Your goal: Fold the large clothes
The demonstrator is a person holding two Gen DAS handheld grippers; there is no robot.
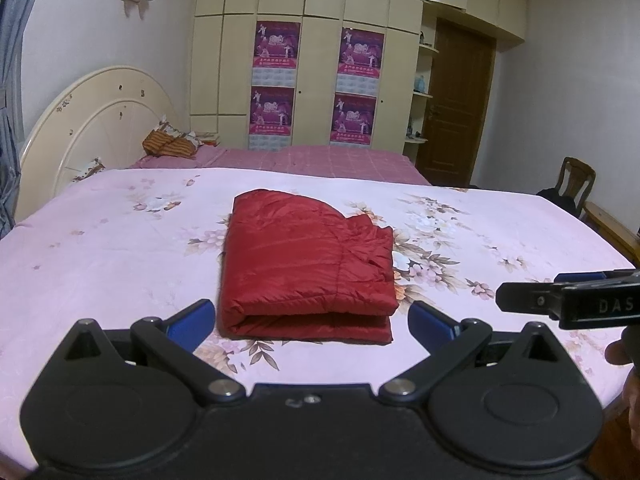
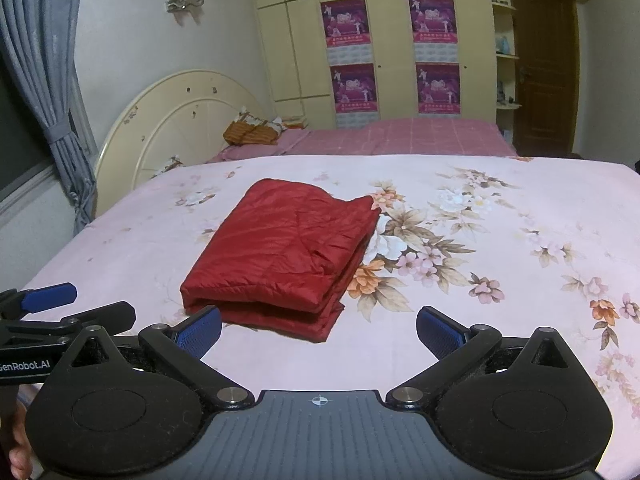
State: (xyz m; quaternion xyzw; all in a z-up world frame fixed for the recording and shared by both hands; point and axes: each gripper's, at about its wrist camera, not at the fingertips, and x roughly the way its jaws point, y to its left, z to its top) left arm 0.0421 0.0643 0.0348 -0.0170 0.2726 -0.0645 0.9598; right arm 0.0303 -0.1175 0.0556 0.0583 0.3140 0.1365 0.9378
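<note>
A red padded jacket (image 1: 308, 264) lies folded into a flat rectangle on the pink floral bedspread (image 1: 112, 248). My left gripper (image 1: 312, 326) hovers just short of its near folded edge, open, with nothing between its blue pads. In the right wrist view the same red jacket (image 2: 280, 256) sits ahead and slightly left. My right gripper (image 2: 319, 334) is open and empty, its left pad close to the jacket's near corner. Each gripper shows at the edge of the other's view: the right gripper (image 1: 568, 300) and the left gripper (image 2: 48, 308).
The bed fills the near field; a cream round headboard (image 1: 92, 128) stands at its left end, with a patterned pillow (image 1: 172, 144) by a pink checked cover (image 1: 320, 160). Wardrobes with posters (image 1: 276, 80) line the back wall. A wooden chair (image 1: 576, 184) and door (image 1: 456, 100) are at right.
</note>
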